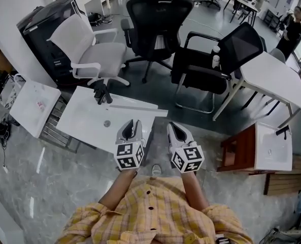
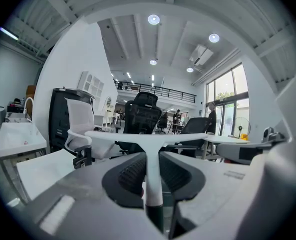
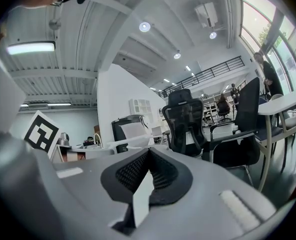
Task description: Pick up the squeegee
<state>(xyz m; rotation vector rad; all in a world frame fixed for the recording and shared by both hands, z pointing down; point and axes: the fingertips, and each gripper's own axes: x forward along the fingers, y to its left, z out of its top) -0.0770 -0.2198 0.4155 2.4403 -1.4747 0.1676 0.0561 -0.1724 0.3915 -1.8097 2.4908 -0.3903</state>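
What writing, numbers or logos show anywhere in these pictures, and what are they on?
No text here can be read.
Cubes on the left hand-held gripper and right hand-held gripper: black-and-white square patterns, not letters.
Grey print on the left hand-held gripper's casing: too blurred.
Red mark on the white basin: too small.

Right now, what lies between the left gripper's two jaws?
The squeegee. Its white handle stands upright between the jaws of the left gripper, which are closed on it. The left gripper view shows this.
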